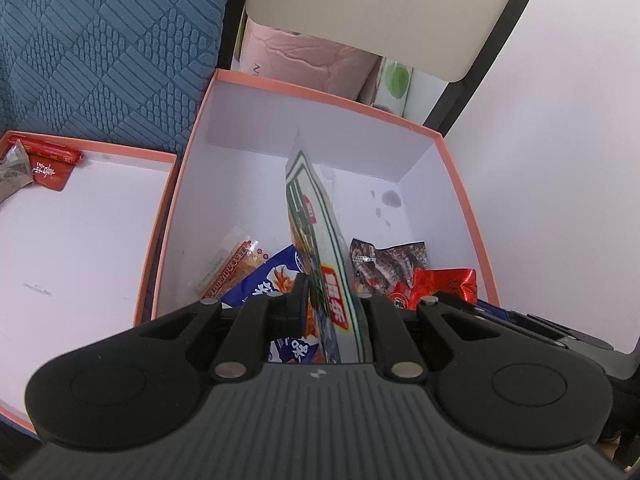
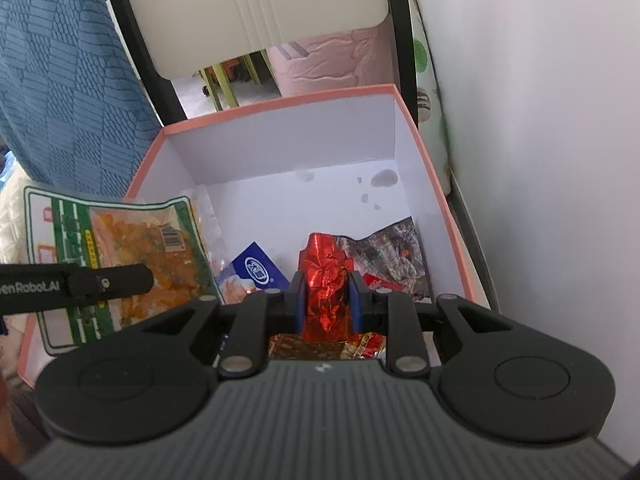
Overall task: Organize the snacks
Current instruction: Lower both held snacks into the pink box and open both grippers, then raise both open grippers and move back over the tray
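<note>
The left gripper (image 1: pixel 332 300) is clamped on a green-bordered snack packet (image 1: pixel 320 248), held edge-on over the orange-rimmed box (image 1: pixel 460 184). The right gripper (image 2: pixel 326 300) pinches a red foil snack (image 2: pixel 326 276) above the same box, over a camouflage-print packet (image 2: pixel 396 256) and a blue packet (image 2: pixel 256 268) on its floor.
</note>
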`<state>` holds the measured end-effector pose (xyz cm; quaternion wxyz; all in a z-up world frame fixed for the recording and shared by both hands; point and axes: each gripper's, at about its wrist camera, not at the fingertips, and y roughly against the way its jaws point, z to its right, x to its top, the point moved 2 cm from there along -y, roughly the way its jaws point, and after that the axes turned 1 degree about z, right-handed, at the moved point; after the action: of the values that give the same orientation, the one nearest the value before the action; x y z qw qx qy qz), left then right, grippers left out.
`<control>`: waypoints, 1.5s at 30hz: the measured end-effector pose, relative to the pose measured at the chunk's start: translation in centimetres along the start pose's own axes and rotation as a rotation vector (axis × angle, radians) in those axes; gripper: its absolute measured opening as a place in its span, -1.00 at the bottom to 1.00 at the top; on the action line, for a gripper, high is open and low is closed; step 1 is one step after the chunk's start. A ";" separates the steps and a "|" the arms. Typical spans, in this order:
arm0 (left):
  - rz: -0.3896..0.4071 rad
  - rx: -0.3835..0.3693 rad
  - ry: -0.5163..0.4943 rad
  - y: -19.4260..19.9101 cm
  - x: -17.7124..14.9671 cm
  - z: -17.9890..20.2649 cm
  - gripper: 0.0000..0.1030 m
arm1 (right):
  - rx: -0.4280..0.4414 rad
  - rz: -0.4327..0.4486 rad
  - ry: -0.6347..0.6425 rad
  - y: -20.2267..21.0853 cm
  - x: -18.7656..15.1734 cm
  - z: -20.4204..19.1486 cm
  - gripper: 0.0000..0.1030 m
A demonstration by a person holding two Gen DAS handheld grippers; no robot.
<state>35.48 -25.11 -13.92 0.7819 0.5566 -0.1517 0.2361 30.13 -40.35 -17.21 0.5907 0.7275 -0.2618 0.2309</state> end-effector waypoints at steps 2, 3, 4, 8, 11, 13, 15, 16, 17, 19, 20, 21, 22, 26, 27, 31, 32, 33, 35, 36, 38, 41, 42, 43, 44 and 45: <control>0.000 -0.001 0.002 0.1 -0.1 0.0 -0.75 | 0.003 -0.002 0.000 0.1 -0.2 0.0 -0.51; -0.002 -0.002 0.005 0.1 -0.1 -0.1 -0.75 | 0.005 -0.004 0.000 0.1 -0.2 -0.1 -0.51; -0.003 -0.001 0.009 0.2 -0.1 -0.1 -0.75 | 0.008 -0.003 0.002 0.2 -0.2 -0.2 -0.51; -0.007 -0.001 0.017 0.8 -0.1 -0.2 -0.42 | 0.015 0.000 -0.008 0.3 -0.1 -0.2 -0.49; -0.001 -0.001 0.014 1.4 0.0 -0.3 0.07 | 0.009 -0.004 -0.025 0.6 0.1 -0.2 -0.36; 0.015 0.000 -0.001 2.1 0.0 -0.1 0.11 | 0.000 -0.003 -0.026 0.9 0.3 -0.3 -0.14; 0.026 -0.003 -0.003 3.0 0.0 -0.1 0.14 | -0.002 0.008 -0.026 1.5 0.4 -0.5 0.05; 0.035 -0.007 -0.001 3.5 0.0 -0.1 0.14 | -0.007 0.015 -0.026 1.8 0.4 -0.6 0.07; 0.045 -0.013 -0.001 4.1 0.0 -0.2 0.14 | -0.012 0.022 -0.027 2.2 0.5 -0.7 0.09; 0.065 -0.017 -0.003 5.3 0.0 -0.3 0.15 | -0.010 0.036 -0.030 3.1 0.5 -0.9 0.09; 0.077 -0.020 -0.005 6.0 0.0 -0.4 0.15 | -0.008 0.044 -0.032 3.5 0.6 -1.0 0.09; 0.092 -0.021 -0.006 6.7 0.0 -0.5 0.15 | -0.008 0.054 -0.033 4.0 0.6 -1.2 0.09; 0.106 -0.023 -0.007 7.5 -0.1 -0.6 0.15 | -0.007 0.065 -0.033 4.6 0.6 -1.4 0.09; 0.152 -0.030 0.000 10.5 -0.4 -1.4 0.15 | 0.010 0.105 -0.029 6.8 0.7 -2.5 0.09; 0.162 -0.032 0.003 11.2 -0.5 -1.7 0.15 | 0.012 0.114 -0.026 7.3 0.6 -2.8 0.09; 0.203 -0.032 0.016 14.2 -1.0 -3.0 0.14 | 0.025 0.150 -0.014 9.3 0.3 -4.4 0.09; 0.214 -0.031 0.019 14.9 -1.2 -3.3 0.14 | 0.029 0.158 -0.010 9.7 0.2 -4.8 0.09; 0.224 -0.031 0.022 15.6 -1.3 -3.7 0.14 | 0.033 0.165 -0.006 10.2 0.1 -5.3 0.09; 0.239 -0.032 0.034 17.0 -1.7 -4.5 0.14 | 0.041 0.176 0.004 11.1 -0.2 -6.2 0.09; 0.246 -0.033 0.038 17.6 -1.9 -4.9 0.14 | 0.043 0.182 0.010 11.5 -0.3 -6.7 0.09; 0.265 -0.036 0.044 19.0 -2.4 -5.7 0.14 | 0.043 0.194 0.029 12.4 -0.7 -7.9 0.09; 0.288 -0.035 0.052 21.0 -3.1 -7.0 0.14 | 0.056 0.219 0.050 13.7 -1.3 -9.4 0.09; 0.295 -0.034 0.056 21.7 -3.4 -7.5 0.14 | 0.062 0.225 0.055 14.0 -1.5 -10.0 0.09; 0.301 -0.033 0.060 22.3 -3.8 -8.0 0.14 | 0.069 0.230 0.062 14.4 -1.8 -10.6 0.09; 0.305 -0.031 0.060 22.9 -4.1 -8.5 0.14 | 0.076 0.234 0.068 14.7 -2.0 -11.1 0.09; 0.312 -0.028 0.056 23.5 -4.4 -8.9 0.14 | 0.081 0.238 0.074 15.0 -2.3 -11.7 0.09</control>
<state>18.87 -11.26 -0.33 0.7473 0.5085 -0.2178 0.3681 18.25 -31.14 -5.34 0.5385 0.7056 -0.3146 0.3364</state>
